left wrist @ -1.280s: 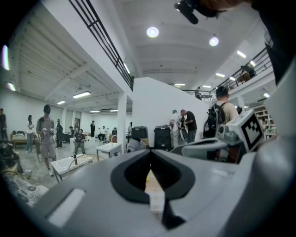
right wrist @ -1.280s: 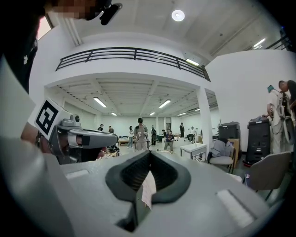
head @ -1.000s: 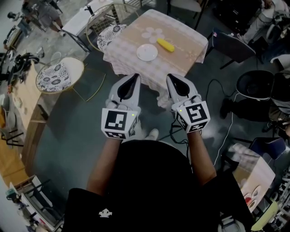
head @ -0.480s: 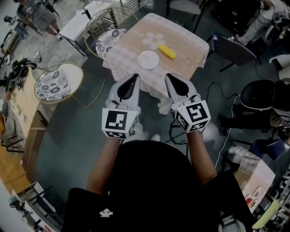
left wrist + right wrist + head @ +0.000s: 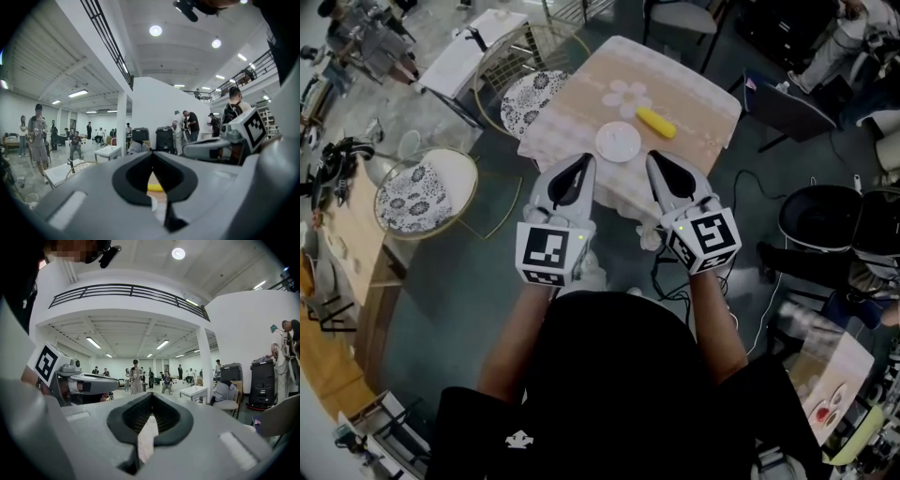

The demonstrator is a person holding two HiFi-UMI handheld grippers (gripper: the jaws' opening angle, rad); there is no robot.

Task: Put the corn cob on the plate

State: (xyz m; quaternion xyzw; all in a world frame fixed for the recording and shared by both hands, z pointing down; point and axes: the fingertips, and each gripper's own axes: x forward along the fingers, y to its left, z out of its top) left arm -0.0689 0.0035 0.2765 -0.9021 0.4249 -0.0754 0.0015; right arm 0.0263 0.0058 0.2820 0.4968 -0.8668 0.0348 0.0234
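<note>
Corn cob (image 5: 656,122) lay on the table (image 5: 703,89), just right of the plate (image 5: 618,142). Left gripper (image 5: 584,159) and right gripper (image 5: 656,157), both pinched together and empty, hung short of the near edge. Risk: closed jaws would nudge the cob and roll it off. Chairs (image 5: 427,187) crowded the left; cables (image 5: 750,187) trailed at right.

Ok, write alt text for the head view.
A person holds the left gripper and right gripper side by side, both shut and empty, short of a cloth-covered table. On it a yellow corn cob lies beside an empty white plate.
</note>
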